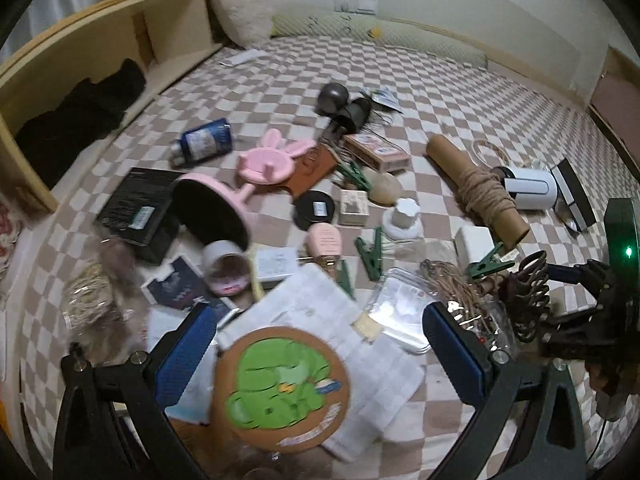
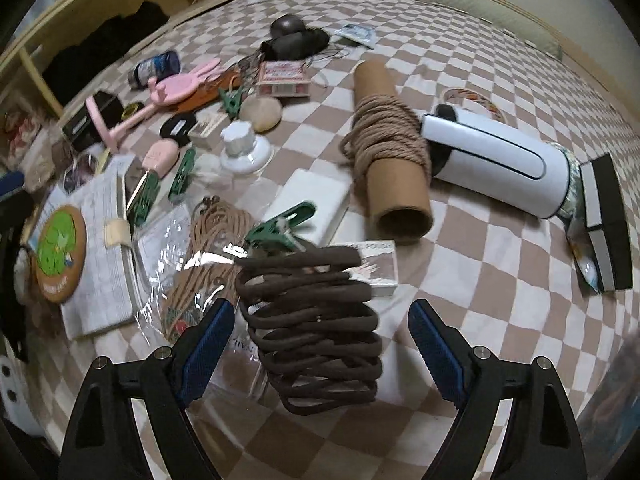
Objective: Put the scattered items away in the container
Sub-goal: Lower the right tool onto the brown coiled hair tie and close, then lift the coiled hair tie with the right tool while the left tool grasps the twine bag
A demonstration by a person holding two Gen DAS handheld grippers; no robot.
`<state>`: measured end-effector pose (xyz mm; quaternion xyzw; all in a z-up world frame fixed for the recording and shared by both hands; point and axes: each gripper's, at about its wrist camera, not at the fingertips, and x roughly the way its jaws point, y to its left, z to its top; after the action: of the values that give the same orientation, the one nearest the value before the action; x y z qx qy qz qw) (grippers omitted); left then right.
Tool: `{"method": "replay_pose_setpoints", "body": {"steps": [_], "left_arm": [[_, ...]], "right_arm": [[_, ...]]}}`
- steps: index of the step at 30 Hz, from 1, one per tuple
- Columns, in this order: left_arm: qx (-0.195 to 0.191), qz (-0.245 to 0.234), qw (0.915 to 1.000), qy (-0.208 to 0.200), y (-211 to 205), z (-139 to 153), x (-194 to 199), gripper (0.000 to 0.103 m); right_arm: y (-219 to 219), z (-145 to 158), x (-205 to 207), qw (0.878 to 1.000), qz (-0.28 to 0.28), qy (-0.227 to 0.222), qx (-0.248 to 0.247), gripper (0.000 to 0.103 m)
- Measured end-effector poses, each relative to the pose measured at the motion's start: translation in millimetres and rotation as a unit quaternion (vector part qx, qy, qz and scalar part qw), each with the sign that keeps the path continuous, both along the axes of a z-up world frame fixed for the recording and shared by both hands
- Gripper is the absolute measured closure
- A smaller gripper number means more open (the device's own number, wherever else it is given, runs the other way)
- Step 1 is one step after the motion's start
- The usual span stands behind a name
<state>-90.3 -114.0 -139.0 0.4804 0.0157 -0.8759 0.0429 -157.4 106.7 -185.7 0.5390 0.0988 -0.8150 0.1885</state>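
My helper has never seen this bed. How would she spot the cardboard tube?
On the checkered bedspread, look right of the clutter, beside the white cylinder. The cardboard tube lies flat, the only brown tube with tan rope wound round its middle.

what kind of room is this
Most likely a bedroom: the clutter lies on a bed with a checkered sheet, a fluffy pillow and long bolster at the wall, wooden shelving beside it.

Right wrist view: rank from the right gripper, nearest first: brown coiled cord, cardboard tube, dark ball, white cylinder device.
From the right gripper:
1. brown coiled cord, between the fingers.
2. cardboard tube, ahead, slightly right.
3. white cylinder device, right of the tube; near-tie with it.
4. dark ball, far back, left of centre.
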Motion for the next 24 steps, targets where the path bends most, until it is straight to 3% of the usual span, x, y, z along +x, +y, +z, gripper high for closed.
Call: {"method": "replay_pose_setpoints", "body": {"steps": [1,4,17,24], "left_arm": [[0.002,-0.005,1.0000,-0.003,5,-4,-4,0.000],[0.005,-0.017,0.9998,-0.014,21,-13,-13,0.000],[-0.003,-0.063,0.9962,-0.060,91,-52,-51,0.000],[0.010,-0.057,0.9941,-0.092,105,-68,-62,0.000]], "right_arm": [[-2,-3,0,1.000,0.003,0.002,0.008,0.014],[2,-5,-3,1.000,-0.011,-0.009,0.016,0.037],[65,12,-8,0.993,-0.110,-0.047,-0.011,0.038],[97,18,-1,0.986,-0.153,-0.062,-0.030,0.038]]}}
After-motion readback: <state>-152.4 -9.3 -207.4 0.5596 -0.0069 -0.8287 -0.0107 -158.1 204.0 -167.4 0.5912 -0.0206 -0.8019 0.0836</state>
